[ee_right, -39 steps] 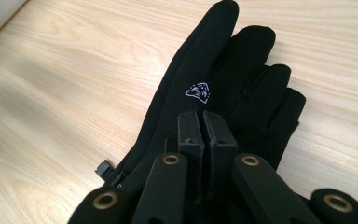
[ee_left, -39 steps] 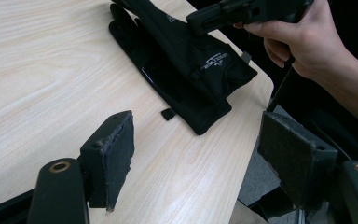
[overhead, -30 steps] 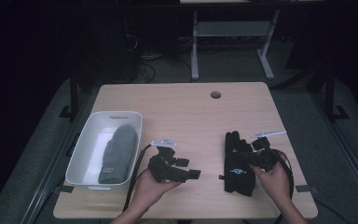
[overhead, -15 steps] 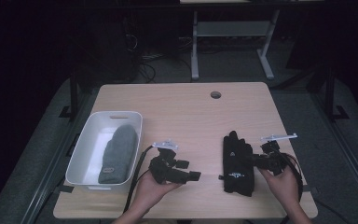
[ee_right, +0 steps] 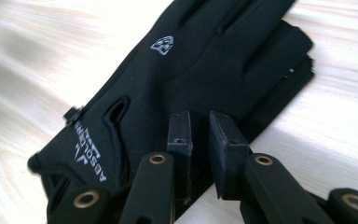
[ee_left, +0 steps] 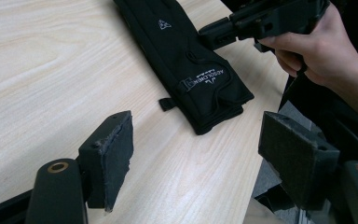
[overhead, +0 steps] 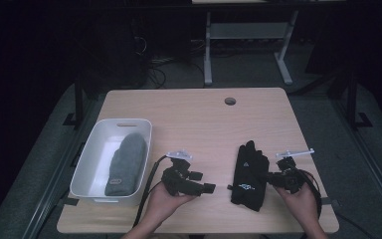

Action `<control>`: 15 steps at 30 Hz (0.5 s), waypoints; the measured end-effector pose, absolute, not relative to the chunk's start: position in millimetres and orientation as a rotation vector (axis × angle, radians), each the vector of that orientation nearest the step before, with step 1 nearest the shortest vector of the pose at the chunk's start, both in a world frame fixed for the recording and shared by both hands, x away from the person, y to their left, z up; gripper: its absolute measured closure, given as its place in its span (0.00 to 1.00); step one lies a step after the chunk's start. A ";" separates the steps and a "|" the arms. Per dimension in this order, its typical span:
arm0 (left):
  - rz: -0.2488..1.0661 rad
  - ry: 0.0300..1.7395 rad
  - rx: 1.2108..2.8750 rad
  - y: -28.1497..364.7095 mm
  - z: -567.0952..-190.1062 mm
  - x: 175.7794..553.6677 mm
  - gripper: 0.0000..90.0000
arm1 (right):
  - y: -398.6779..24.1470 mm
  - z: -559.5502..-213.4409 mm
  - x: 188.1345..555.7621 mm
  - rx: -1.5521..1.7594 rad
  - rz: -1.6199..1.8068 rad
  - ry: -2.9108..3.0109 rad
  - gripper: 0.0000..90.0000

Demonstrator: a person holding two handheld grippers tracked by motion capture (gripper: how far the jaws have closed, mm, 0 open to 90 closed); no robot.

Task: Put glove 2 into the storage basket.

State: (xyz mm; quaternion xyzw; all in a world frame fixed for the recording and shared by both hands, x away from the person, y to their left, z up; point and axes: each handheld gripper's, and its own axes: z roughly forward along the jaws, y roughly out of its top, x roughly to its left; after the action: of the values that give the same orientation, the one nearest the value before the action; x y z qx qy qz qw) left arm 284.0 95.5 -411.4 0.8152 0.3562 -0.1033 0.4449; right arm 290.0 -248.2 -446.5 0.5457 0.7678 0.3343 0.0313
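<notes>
A pair of black gloves [overhead: 248,172] lies flat and stacked on the wooden table [overhead: 199,119], right of centre near the front. My right gripper [overhead: 271,177] is at the gloves' right edge and points left at them. In the right gripper view its jaws [ee_right: 200,116] stand almost together over the edge of the gloves [ee_right: 200,60], with only a narrow gap and nothing seen in it. My left gripper [overhead: 204,181] rests in a hand left of the gloves. Its jaws [ee_left: 198,126] are wide open and empty, facing the gloves [ee_left: 186,56].
A white bin [overhead: 92,149] at the table's front left holds a grey beanie [overhead: 127,162]. A round cable hole [overhead: 230,101] sits near the far edge. Another desk's white legs [overhead: 208,50] stand beyond the table. Cables trail from both grippers.
My right gripper has drawn back to the right, from over the gloves to their right edge. The gloves and my left gripper have stayed in place.
</notes>
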 end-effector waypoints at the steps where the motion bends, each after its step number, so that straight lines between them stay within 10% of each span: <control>1: -0.256 0.881 2.024 95.5 -411.8 284.3 0.29 | -246.7 -447.4 290.1 1.666 1.040 2.372 0.86; 15: -0.297 0.901 2.066 75.1 -429.3 291.6 0.29 | -237.6 -444.1 294.5 1.637 1.138 2.384 0.62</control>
State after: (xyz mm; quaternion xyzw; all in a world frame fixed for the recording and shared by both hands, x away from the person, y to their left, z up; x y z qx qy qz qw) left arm 291.6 75.1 -429.3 0.8245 0.3596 -0.1185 0.4205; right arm 294.5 -237.6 -444.1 0.5266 0.7671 0.3660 0.0169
